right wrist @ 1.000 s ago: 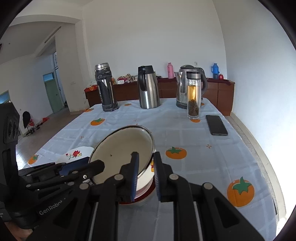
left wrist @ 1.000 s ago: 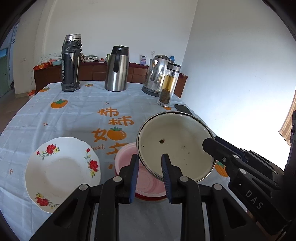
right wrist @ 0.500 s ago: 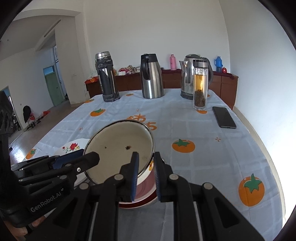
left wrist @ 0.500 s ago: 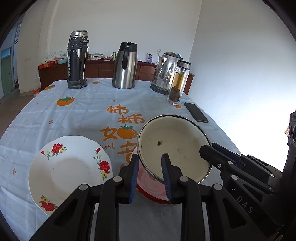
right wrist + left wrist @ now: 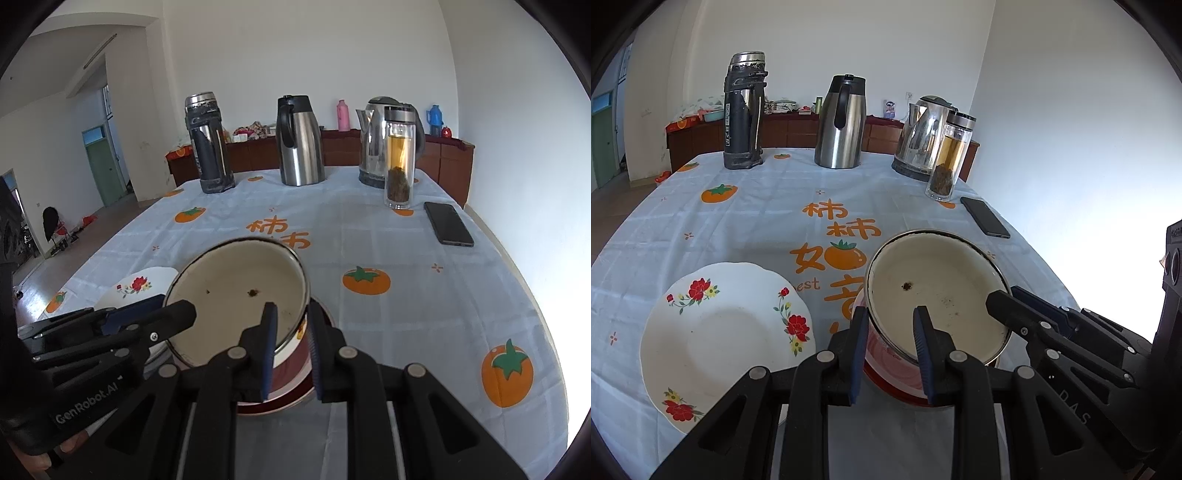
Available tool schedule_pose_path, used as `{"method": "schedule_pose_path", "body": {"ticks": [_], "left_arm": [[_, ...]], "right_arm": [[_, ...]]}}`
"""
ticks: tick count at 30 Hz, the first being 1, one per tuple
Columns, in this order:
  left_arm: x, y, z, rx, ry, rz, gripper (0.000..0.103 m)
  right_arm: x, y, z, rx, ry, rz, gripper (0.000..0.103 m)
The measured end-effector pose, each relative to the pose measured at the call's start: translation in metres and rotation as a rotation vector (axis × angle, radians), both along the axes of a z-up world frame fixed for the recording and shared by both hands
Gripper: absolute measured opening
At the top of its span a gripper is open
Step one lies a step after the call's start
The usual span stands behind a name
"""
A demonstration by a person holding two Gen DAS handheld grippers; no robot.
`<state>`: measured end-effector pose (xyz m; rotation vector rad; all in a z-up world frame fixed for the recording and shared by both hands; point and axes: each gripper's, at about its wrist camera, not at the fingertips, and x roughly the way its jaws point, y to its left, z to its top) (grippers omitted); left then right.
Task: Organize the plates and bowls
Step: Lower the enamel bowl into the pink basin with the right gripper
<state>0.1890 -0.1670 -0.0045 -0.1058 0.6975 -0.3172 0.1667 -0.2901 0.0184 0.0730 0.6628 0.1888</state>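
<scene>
Both grippers pinch the cream bowl (image 5: 938, 295) by its rim: our left gripper (image 5: 890, 347) clamps it at six o'clock, our right gripper (image 5: 291, 350) at four o'clock. We hold it tilted over the pink bowl (image 5: 886, 365), touching or not we cannot tell. At nine o'clock lies the flowered plate (image 5: 724, 339) on the tablecloth (image 5: 768, 206).
</scene>
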Motion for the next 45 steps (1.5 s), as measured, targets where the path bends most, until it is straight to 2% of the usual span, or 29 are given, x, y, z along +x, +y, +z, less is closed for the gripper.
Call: {"method": "schedule_pose_path", "body": {"ticks": [20,45], "left_arm": [[0.005,-0.002,-0.008,-0.005,0.026,-0.019,0.027],[0.006,-0.005,-0.011,0.006,0.020,-0.019,0.027]], "right_arm": [[0.002,0.000,-0.003,-0.016,0.009,-0.015,0.018],[0.004,0.000,-0.007,-0.025,0.014,-0.017,0.019]]}}
